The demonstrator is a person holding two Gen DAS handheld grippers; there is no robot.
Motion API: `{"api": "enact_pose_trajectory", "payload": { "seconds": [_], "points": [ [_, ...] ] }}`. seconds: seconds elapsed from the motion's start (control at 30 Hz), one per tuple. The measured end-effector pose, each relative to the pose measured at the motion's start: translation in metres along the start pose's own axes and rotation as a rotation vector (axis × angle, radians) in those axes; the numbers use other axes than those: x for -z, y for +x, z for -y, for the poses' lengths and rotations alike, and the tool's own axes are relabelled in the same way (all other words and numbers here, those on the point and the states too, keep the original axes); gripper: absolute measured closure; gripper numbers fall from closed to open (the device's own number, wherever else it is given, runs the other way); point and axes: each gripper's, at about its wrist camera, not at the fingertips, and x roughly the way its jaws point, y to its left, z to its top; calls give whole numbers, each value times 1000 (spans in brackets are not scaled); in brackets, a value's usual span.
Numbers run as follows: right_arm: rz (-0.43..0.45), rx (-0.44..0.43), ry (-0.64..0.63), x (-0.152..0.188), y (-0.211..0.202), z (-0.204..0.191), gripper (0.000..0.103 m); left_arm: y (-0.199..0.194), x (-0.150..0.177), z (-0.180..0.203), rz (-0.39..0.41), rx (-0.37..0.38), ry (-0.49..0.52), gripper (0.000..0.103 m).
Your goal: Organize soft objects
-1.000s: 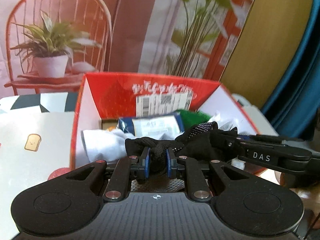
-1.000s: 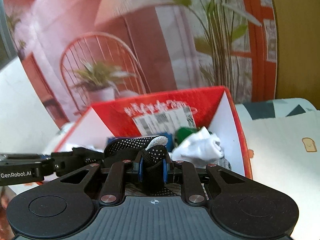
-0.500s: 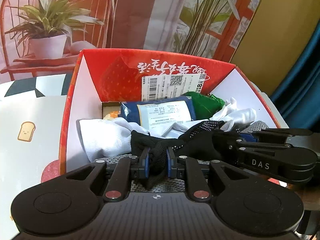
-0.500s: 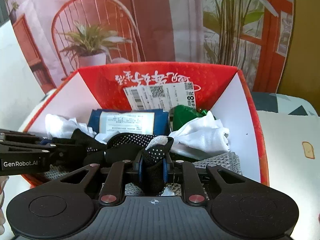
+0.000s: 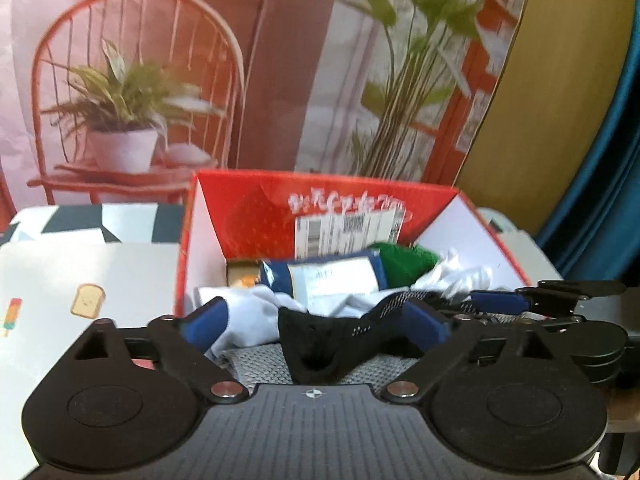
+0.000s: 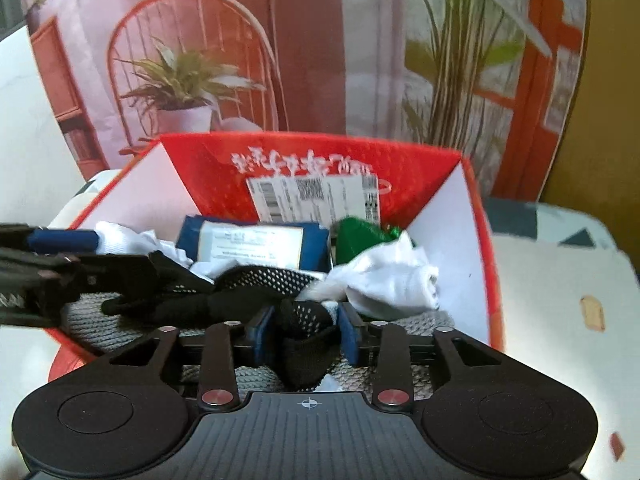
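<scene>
Black knit, dotted with white grip bumps: a work glove [image 5: 320, 336] lies draped between both grippers, over the near end of the red cardboard box [image 5: 256, 216]. The left gripper [image 5: 316, 320] has just been opening and now stands spread wide, its blue pads well clear on either side of the glove's cuff, which sags loose between them onto the grey knitted cloth [image 5: 260, 364] below. The right gripper [image 6: 306, 334] has also just been opening; its jaws stand partly apart with the glove's other end [image 6: 308, 344] still between them, and the pads appear to sit just off the fabric rather than pinching it. My reading is that both are letting go so that the glove drops into the box on top of the pile. Beyond the fingertips lie white gloves [image 6: 384, 276], a blue packet with a white label [image 6: 256, 244] and a green bundle [image 6: 356, 236] against the far wall. Stretching the glove between two grippers likely kept it flat for laying down.
</scene>
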Motion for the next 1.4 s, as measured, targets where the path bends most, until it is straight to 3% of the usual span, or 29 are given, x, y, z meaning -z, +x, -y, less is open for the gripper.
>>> {"api": "enact_pose_trajectory", "payload": {
  "seconds": [0.03,0.1,0.13,0.2,0.27,0.4,0.57,0.8,0.93,1.13,1.27,1.4],
  "points": [
    [14,-2,-10,-1,-6,-1,56,-6,0,0,15,-11,3,0],
    [48,7,-37,-2,-17,-3,33,-16,-1,2,40,-33,14,0],
    [64,7,-47,-2,-23,-4,29,-20,-1,3,48,-40,22,0],
    [86,-1,-58,-1,-34,-4,9,-31,1,4,75,-66,30,0],
    [109,-6,-62,-2,-46,-4,1,-42,2,3,104,-98,29,0],
    [139,-26,-34,-2,-64,-1,0,-63,5,2,132,-85,12,0],
    [187,-24,-8,6,-91,0,0,-94,15,13,205,-156,26,0],
    [240,3,42,18,-130,1,0,-136,25,28,242,-171,13,0],
    [269,5,71,25,-162,4,0,-165,31,35,260,-146,-6,0],
    [311,2,130,34,-217,8,0,-219,33,58,287,-197,-7,0],
    [318,50,150,36,-253,4,0,-253,34,79,333,-278,11,0],
    [341,68,140,41,-287,-1,0,-286,33,93,357,-269,9,0]
  ]
}}
